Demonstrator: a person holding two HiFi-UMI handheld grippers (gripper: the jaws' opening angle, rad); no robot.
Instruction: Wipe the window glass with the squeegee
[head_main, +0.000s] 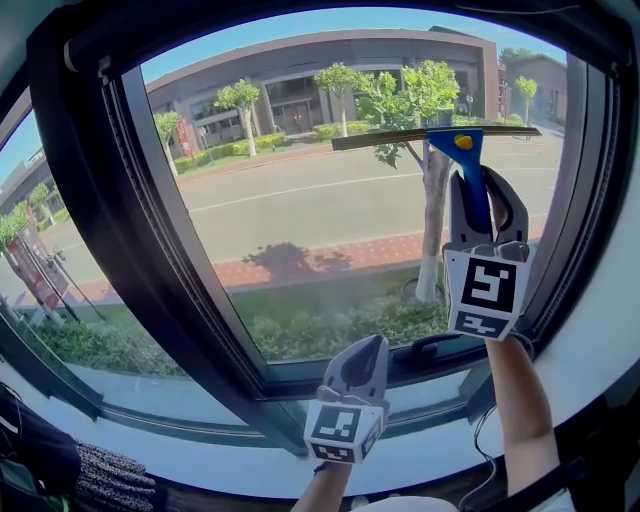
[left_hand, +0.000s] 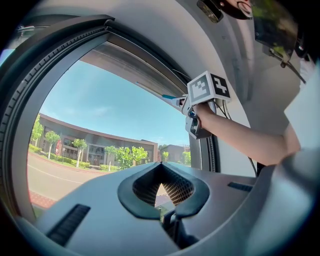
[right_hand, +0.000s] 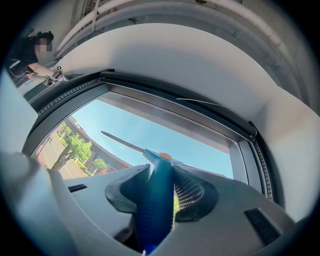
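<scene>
High on the window glass (head_main: 300, 220), toward its right side, the squeegee (head_main: 468, 165) stood with its blade lying level across the pane and its blue handle pointing down, clamped between the jaws of the right gripper (head_main: 484, 195). The left gripper (head_main: 368, 350) was held low, just in front of the bottom window frame (head_main: 280, 375), its jaws closed tip to tip with nothing between them, well apart from the squeegee.

Dark window frame (head_main: 150, 250), white wall (right_hand: 200, 65), sunlit street (head_main: 330, 200).
</scene>
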